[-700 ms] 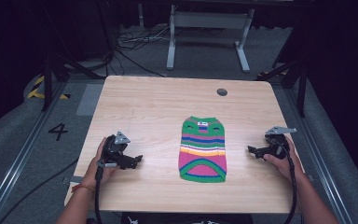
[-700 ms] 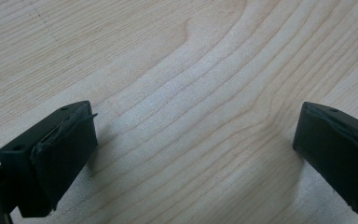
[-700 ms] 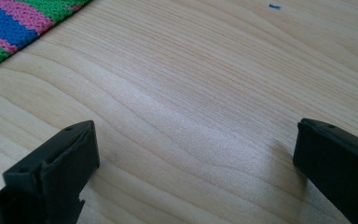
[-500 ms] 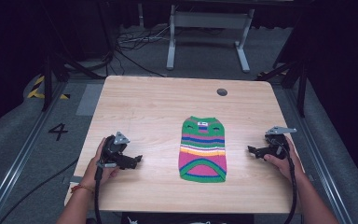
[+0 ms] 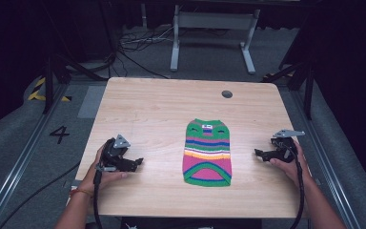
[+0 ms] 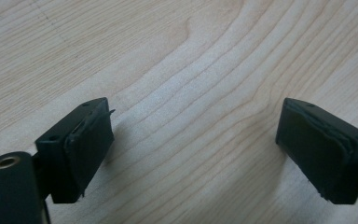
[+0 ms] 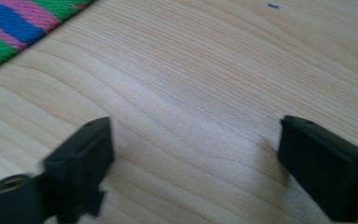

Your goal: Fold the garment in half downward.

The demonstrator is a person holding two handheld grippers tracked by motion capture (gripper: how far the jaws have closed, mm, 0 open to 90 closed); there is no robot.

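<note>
Pale wooden table (image 5: 152, 109) is carrying a striped knitted sweater (image 5: 208, 152) lying flat between us. We are holding left gripper (image 5: 134, 162) and right gripper (image 5: 259, 153) agape, empty. Soft, light knit; we are judging its hem corners best.

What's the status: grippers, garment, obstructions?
Left gripper open, empty, over bare table. Right gripper open, empty, pointing at the striped knit garment. Garment flat, mid-table, untouched. Nothing between grippers and it.

Both grippers are black: the left gripper (image 5: 136, 163) and right gripper (image 5: 259, 154) carry grey triangular plates (cables trailing behind the fingers).
</note>
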